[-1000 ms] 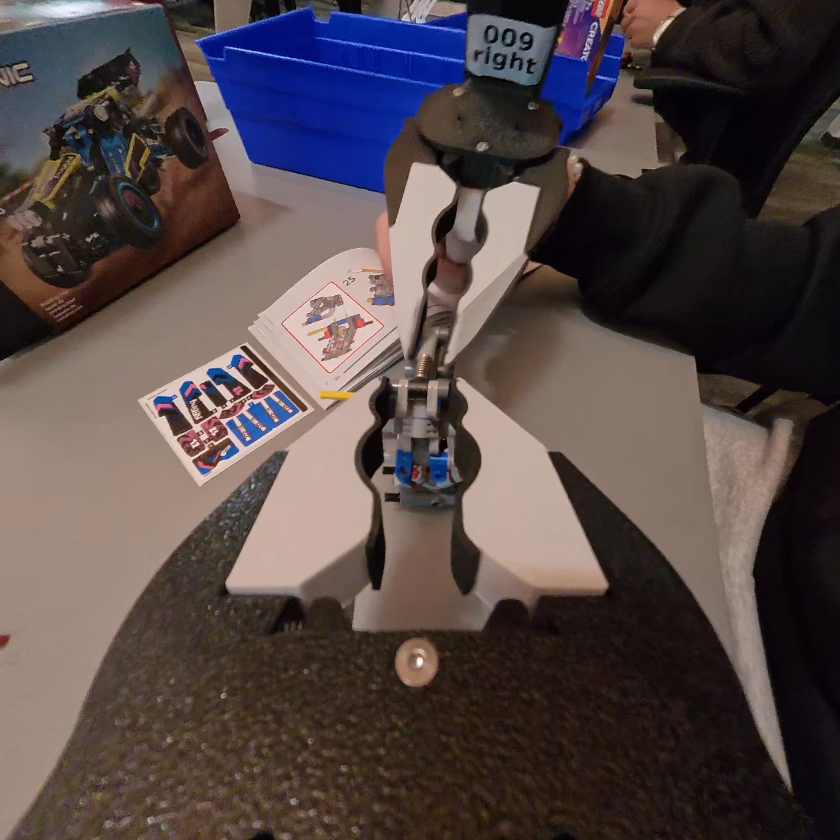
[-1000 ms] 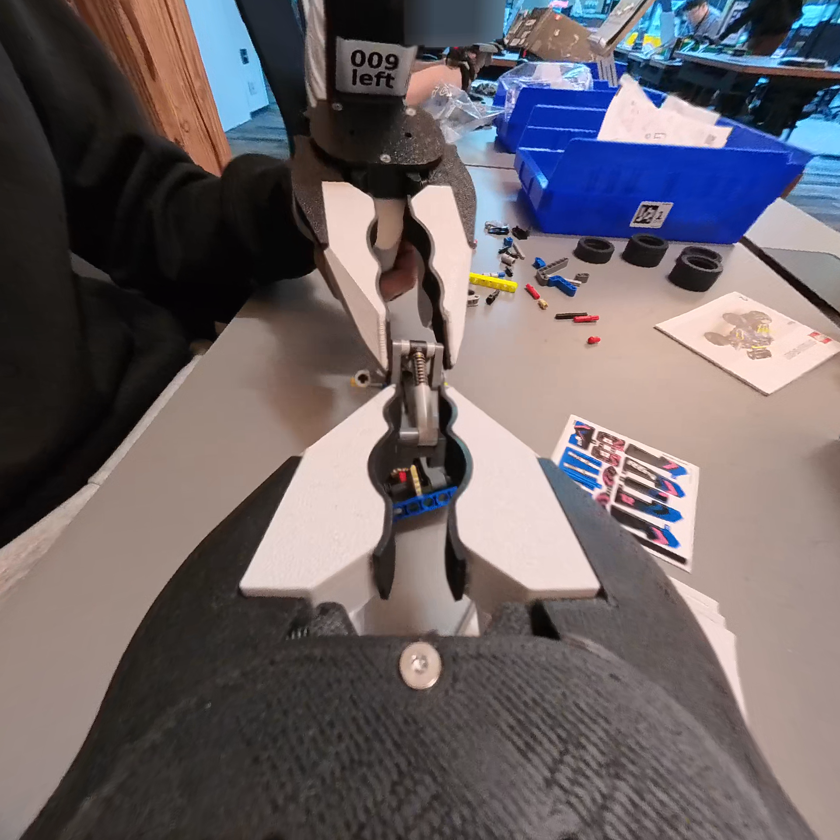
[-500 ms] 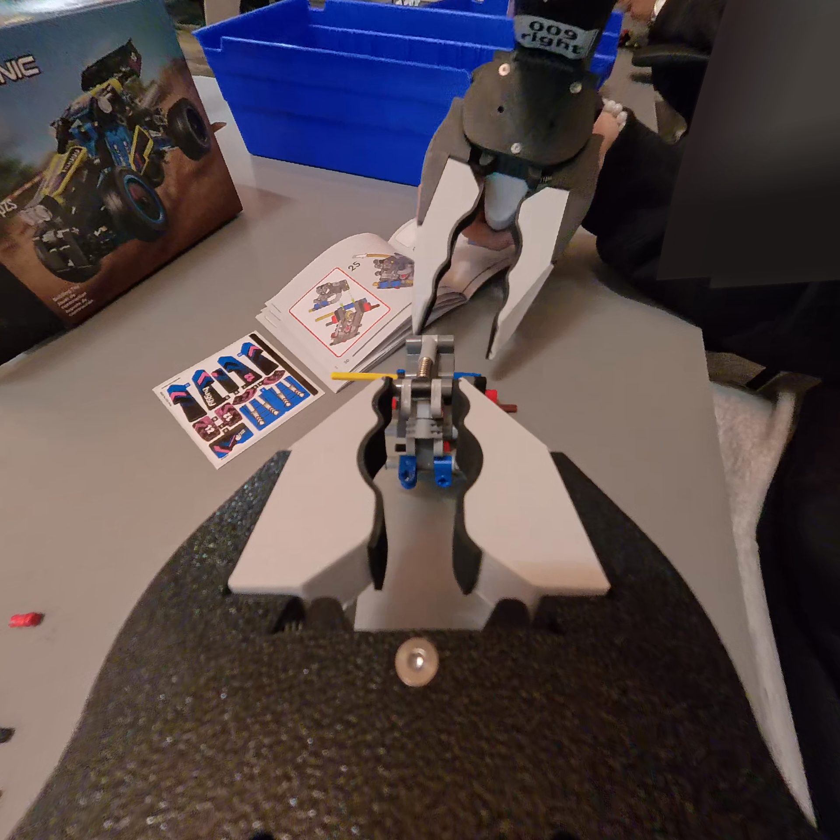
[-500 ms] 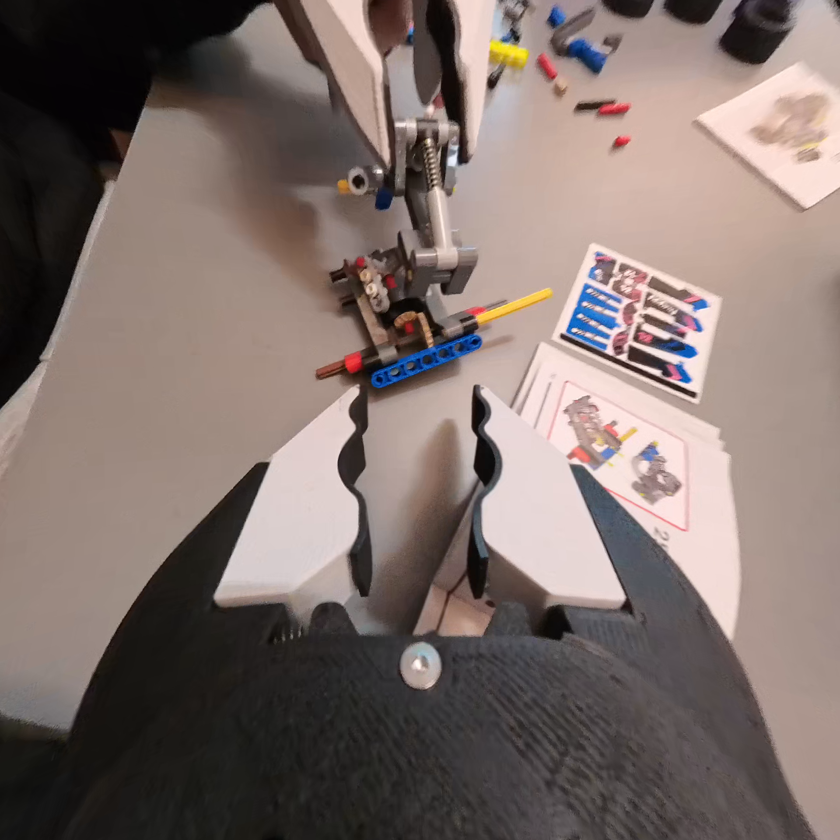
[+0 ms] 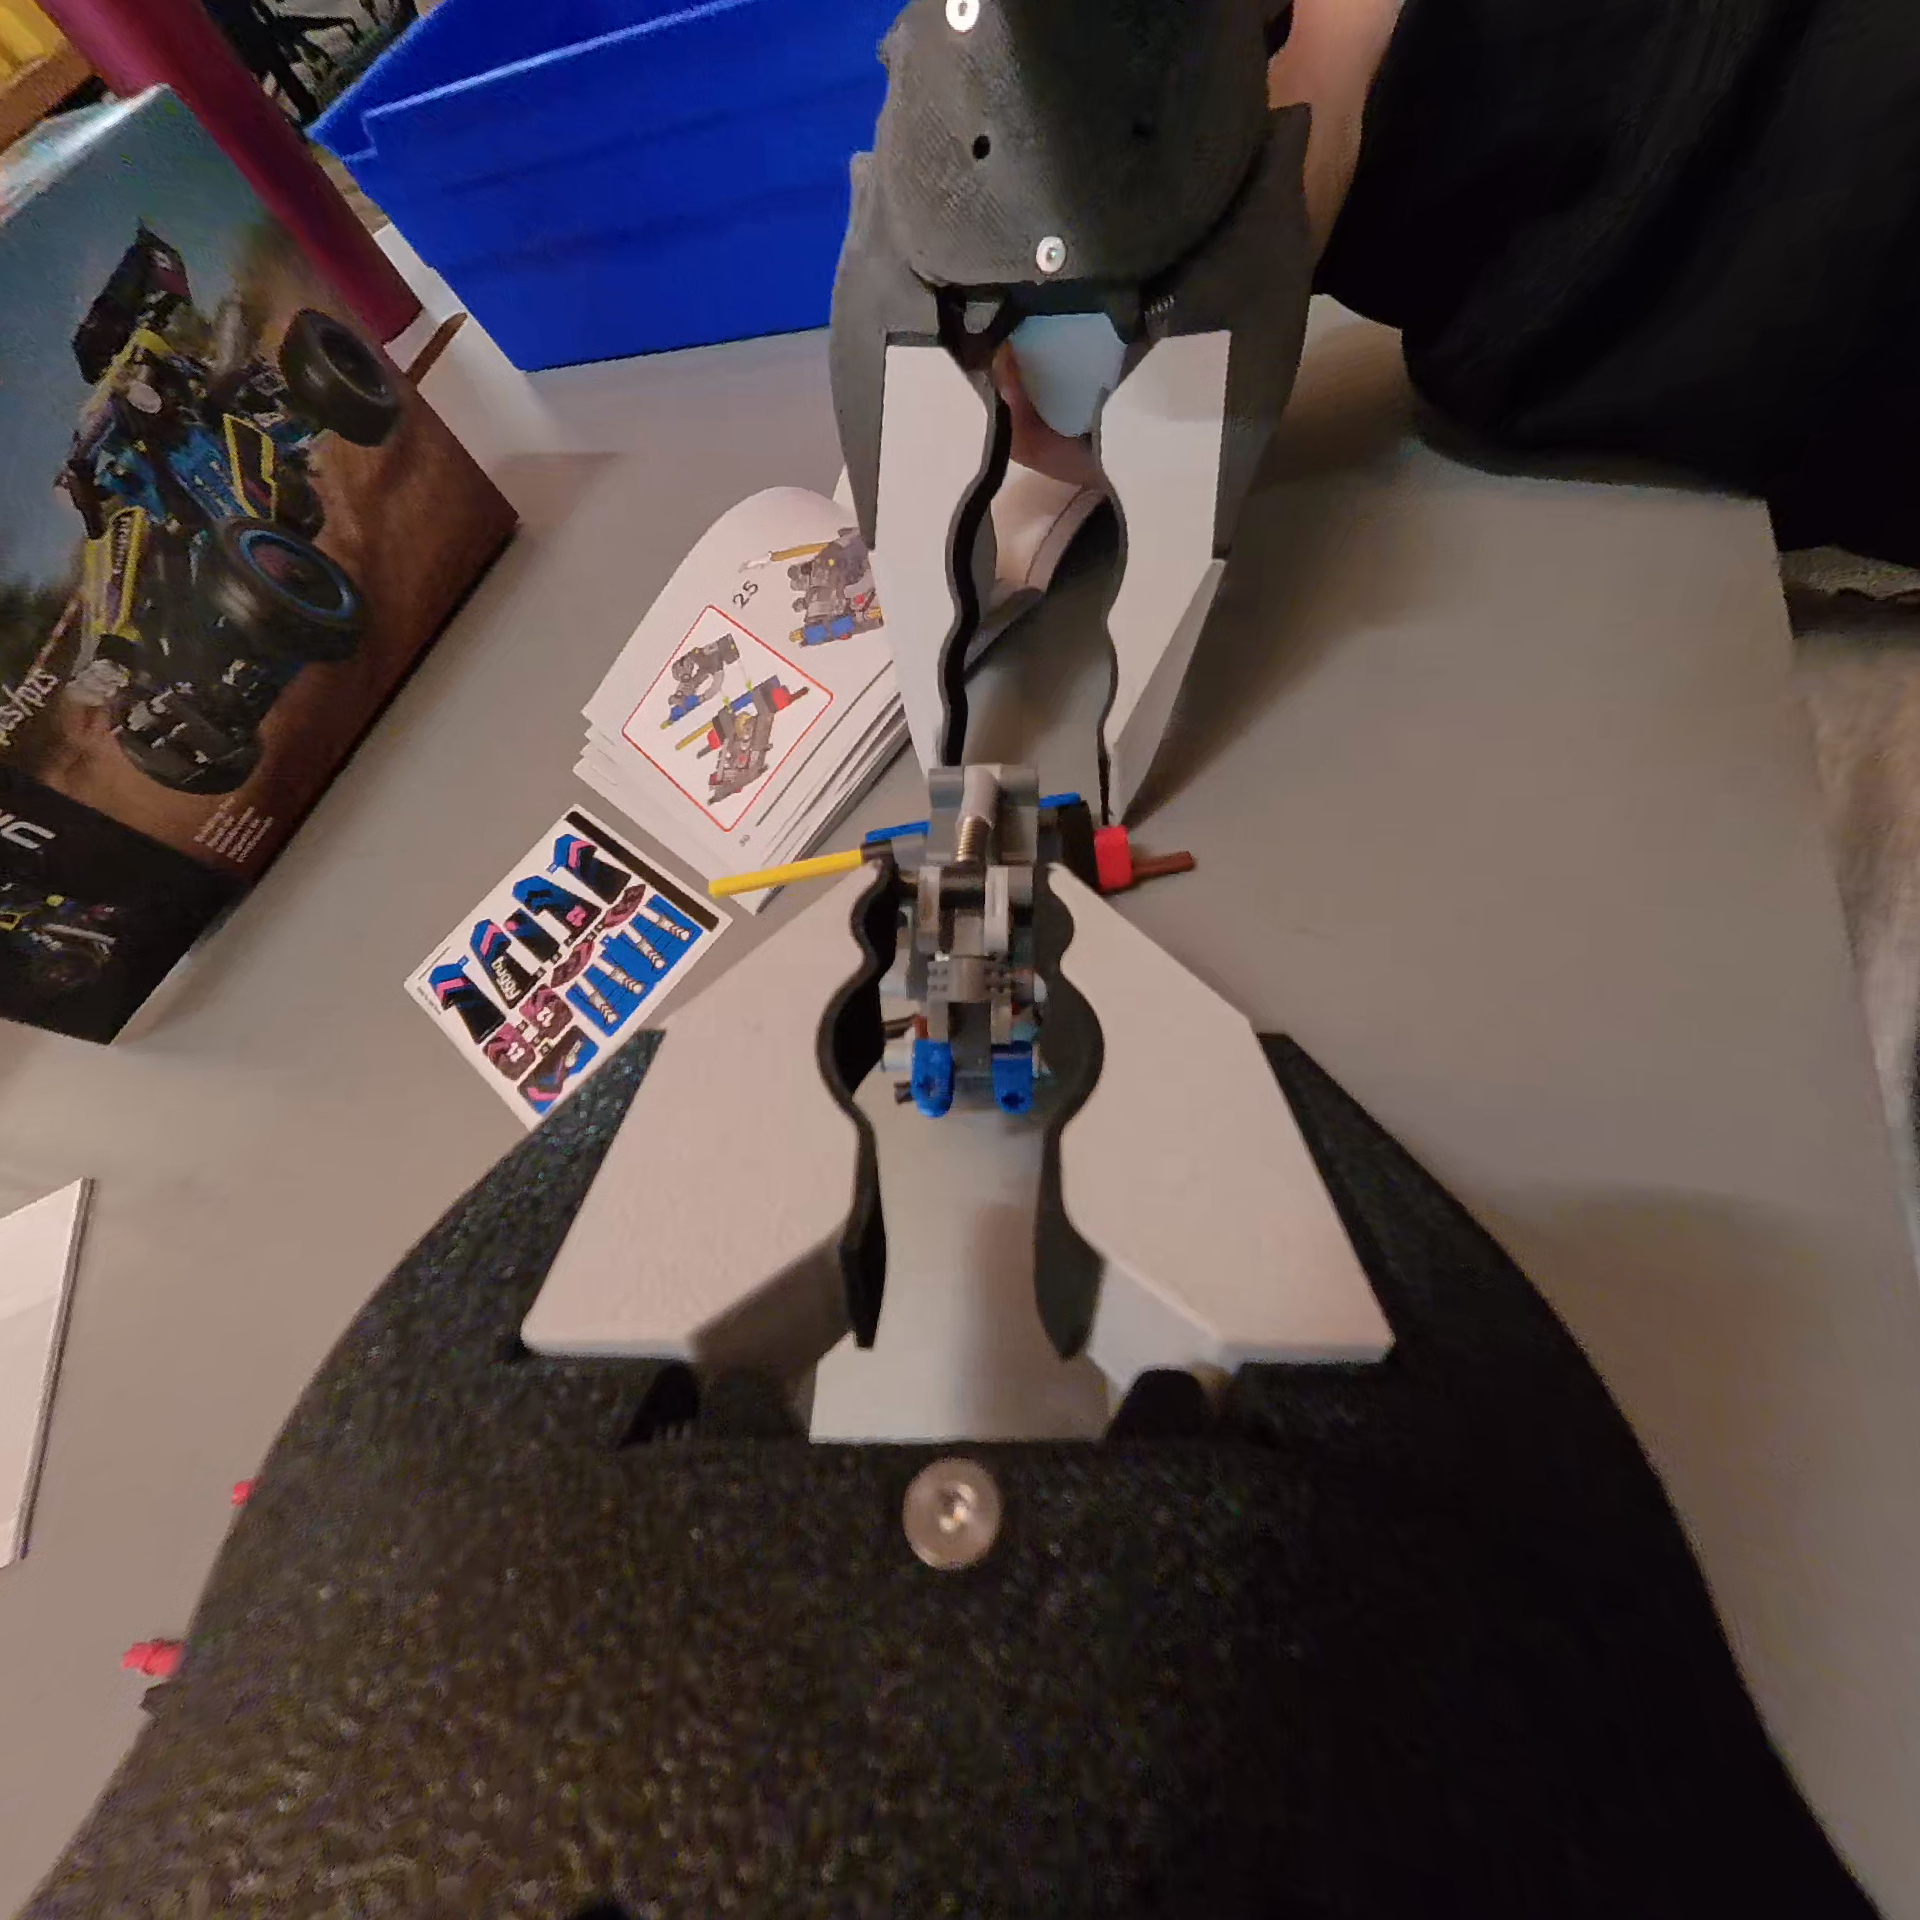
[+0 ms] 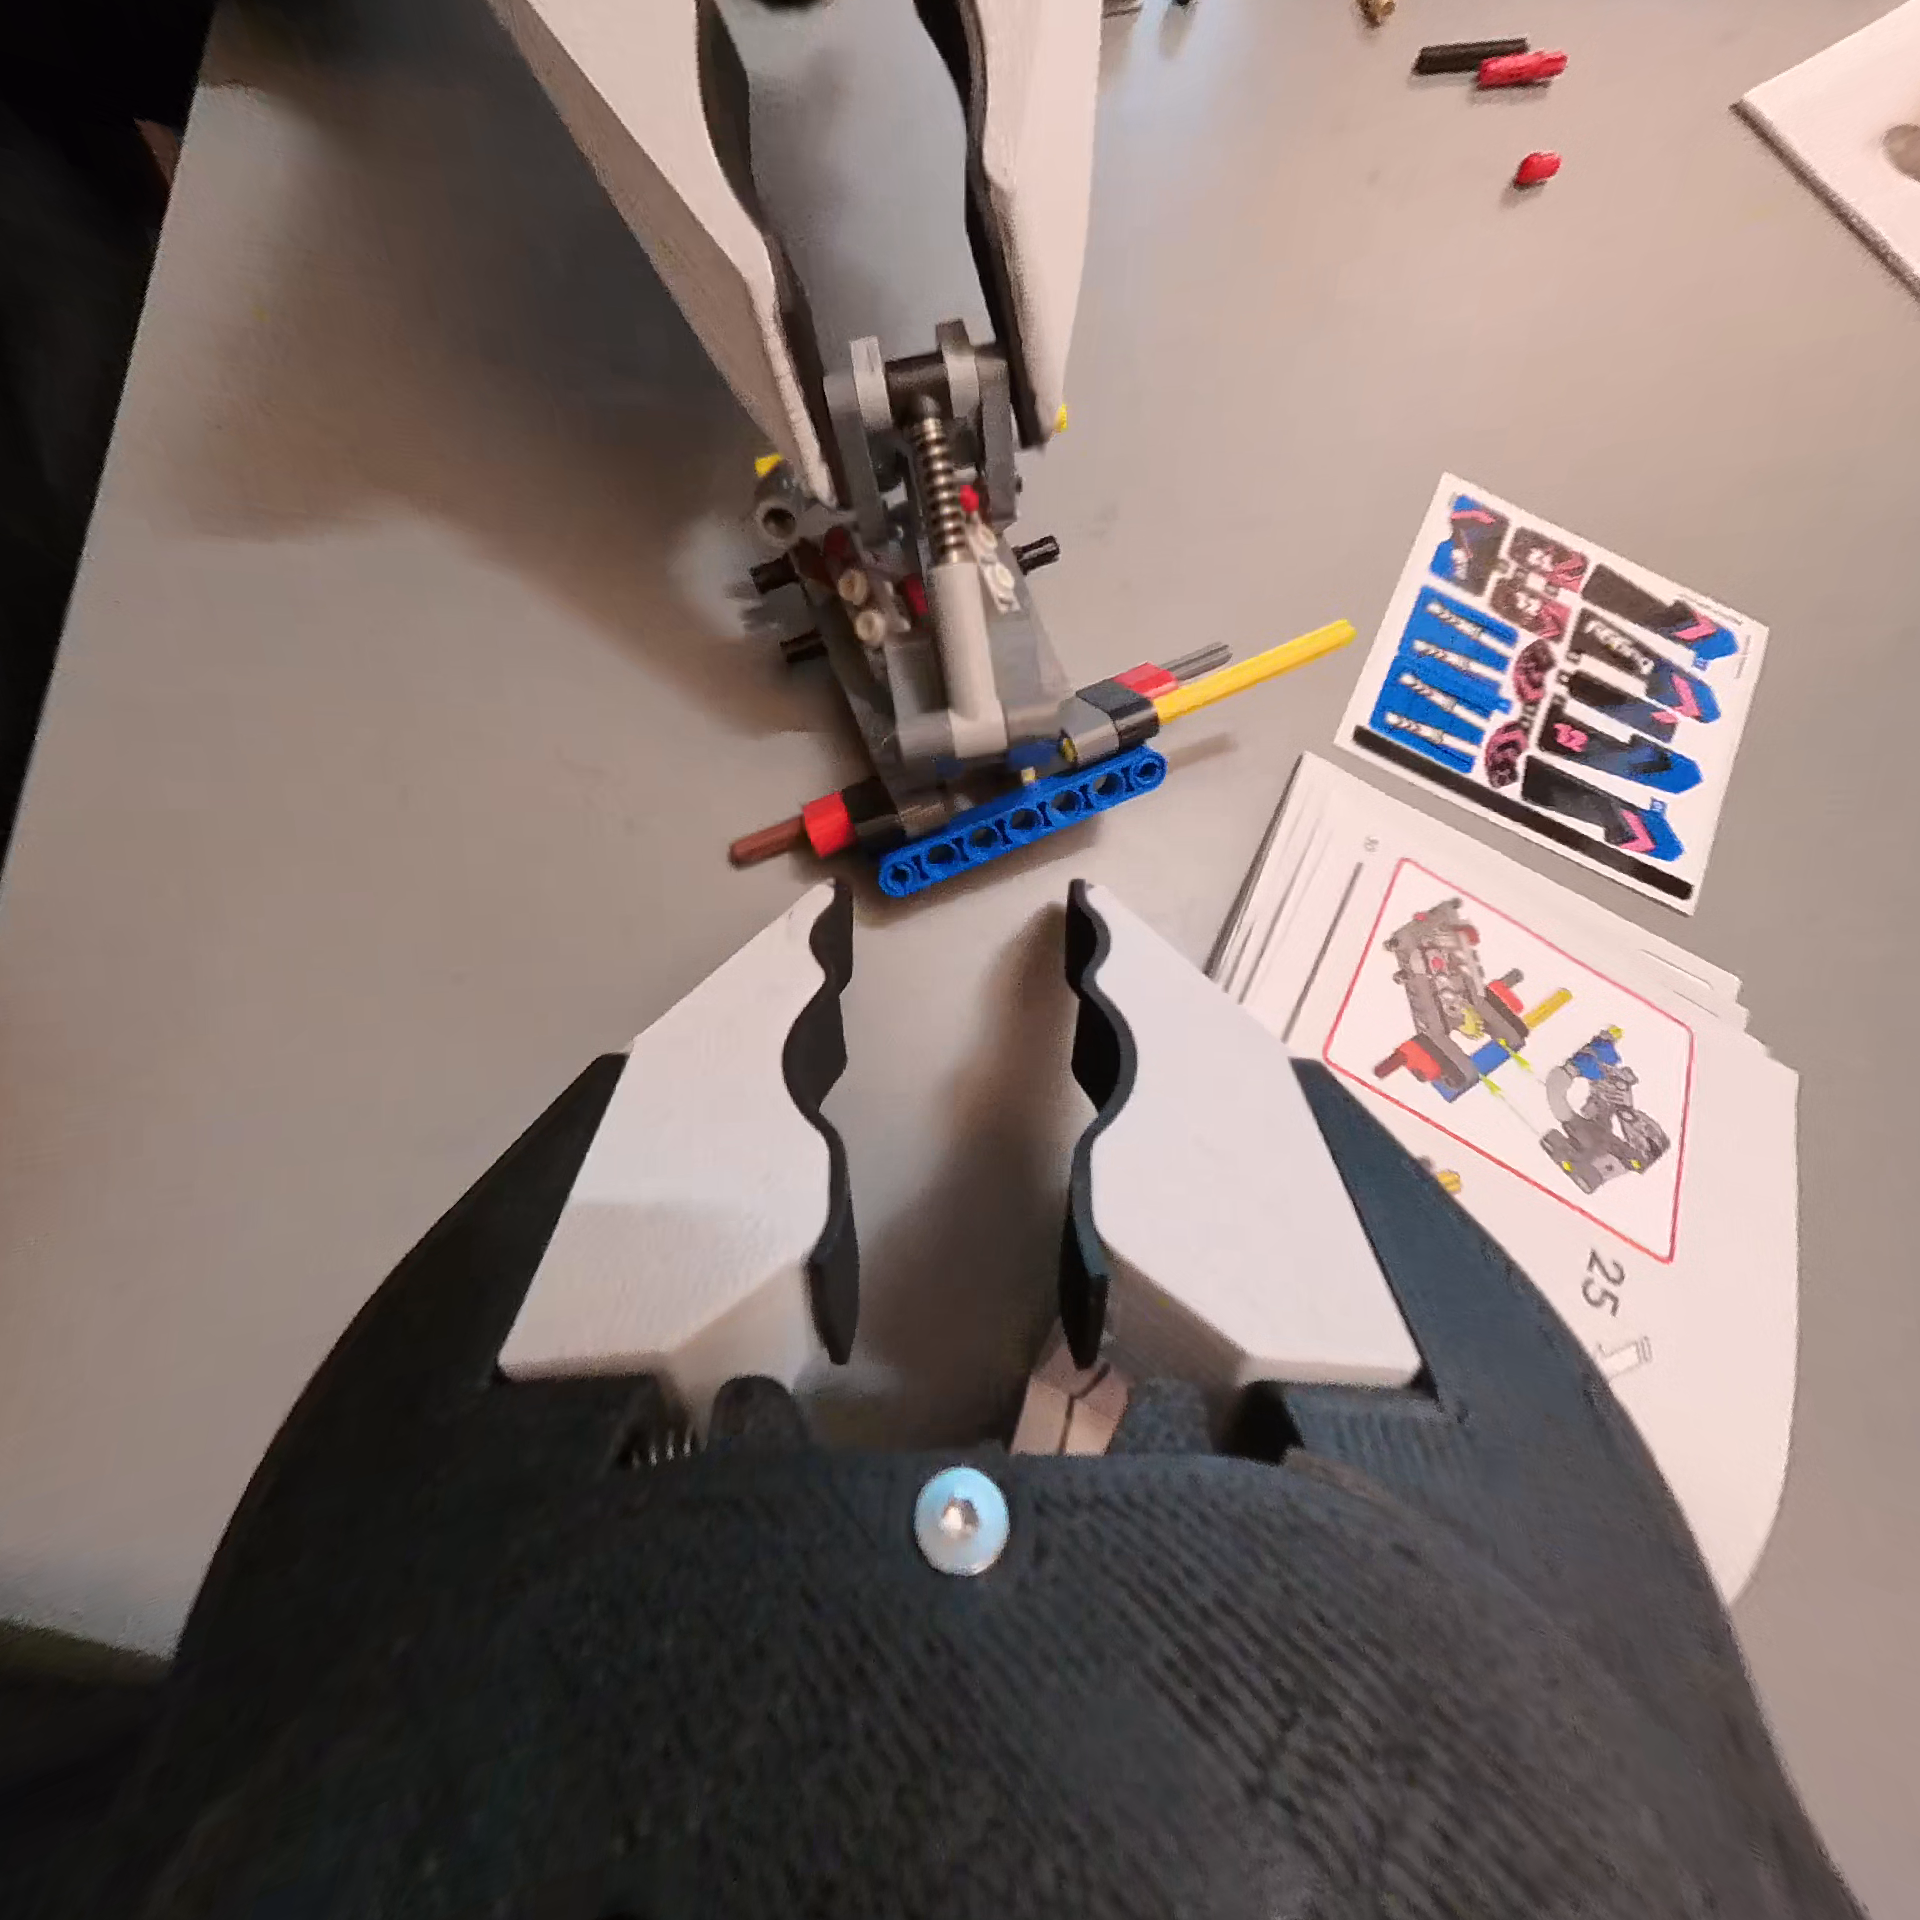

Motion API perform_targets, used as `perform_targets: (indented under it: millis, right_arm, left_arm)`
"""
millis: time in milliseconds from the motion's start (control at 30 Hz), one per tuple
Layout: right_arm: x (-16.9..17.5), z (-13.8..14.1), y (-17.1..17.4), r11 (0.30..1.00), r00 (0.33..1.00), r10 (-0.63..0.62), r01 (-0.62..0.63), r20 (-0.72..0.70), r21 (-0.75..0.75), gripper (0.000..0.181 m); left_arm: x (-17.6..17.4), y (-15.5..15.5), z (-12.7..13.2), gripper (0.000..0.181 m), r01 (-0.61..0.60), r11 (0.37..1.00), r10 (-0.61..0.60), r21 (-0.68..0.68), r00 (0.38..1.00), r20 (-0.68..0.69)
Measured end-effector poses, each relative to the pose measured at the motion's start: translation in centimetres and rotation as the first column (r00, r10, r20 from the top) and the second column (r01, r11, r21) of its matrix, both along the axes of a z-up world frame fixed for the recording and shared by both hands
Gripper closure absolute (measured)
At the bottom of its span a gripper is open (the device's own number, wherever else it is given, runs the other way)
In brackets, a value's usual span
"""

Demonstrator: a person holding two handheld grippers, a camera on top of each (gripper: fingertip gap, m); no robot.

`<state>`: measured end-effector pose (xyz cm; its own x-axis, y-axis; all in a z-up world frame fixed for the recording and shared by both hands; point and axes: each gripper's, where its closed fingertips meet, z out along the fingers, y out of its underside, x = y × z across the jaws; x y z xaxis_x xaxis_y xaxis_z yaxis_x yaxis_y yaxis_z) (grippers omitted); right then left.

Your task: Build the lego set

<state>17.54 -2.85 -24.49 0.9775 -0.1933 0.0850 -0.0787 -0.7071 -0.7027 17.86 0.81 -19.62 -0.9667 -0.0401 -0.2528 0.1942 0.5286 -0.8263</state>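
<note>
The work in hand appears to be a re-grip or inspection of the partly built chassis assembly (image 6: pixel 966 665) against the open instruction booklet (image 6: pixel 1507 1122).

Left to right in the left wrist view: the set box (image 5: pixel 197 540) stands at the table's left edge, the sticker sheet (image 5: pixel 566 961) lies flat beside it, and the booklet lies just beyond the sheet. The left gripper (image 5: pixel 961 883) is clenched on the assembly's grey shock-absorber end. The assembly's blue beam (image 6: pixel 1023 826) and yellow axle (image 6: pixel 1252 670) end seems to rest on the grey table (image 6: pixel 364 727). The right gripper (image 6: pixel 951 904) is released, jaws apart and empty, its tips just beside the blue beam.

To do the step well:
1. Keep the left grip steady on the grey frame, not on the spring (image 6: pixel 940 473).
2. Bring the right jaws squarely over the blue beam, clear of the yellow axle and the red bush (image 6: pixel 826 821).
3. Close only when both jaws bracket rigid parts.

Hidden or unclear: the left jaws cover the assembly's upper end, so the exact contact faces cannot be told. Whether the beam fully touches the table is uncertain. The blue bins (image 5: pixel 623 177) are cut off at the top, and motion blur softens the small loose parts (image 6: pixel 1501 68) at the right wrist view's upper edge.
</note>
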Motion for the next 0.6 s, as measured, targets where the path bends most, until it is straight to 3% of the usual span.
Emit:
perform_targets:
  millis: [33,600]
  right_arm:
    - [-0.08,-0.1,0.15,1.0,1.0,0.007,-0.007,-0.003,-0.002,0.143]
    - [-0.65,-0.1,0.71,0.999,0.999,0.041,-0.041,-0.024,0.001,0.148]
  left_arm:
    - [0.09,0.01,-0.14,0.158,-0.009,1.0,0.009,0.012,1.0,0.007]
    - [0.81,-0.27,0.16,0.159,-0.08,0.996,0.078,-0.04,0.995,-0.056]
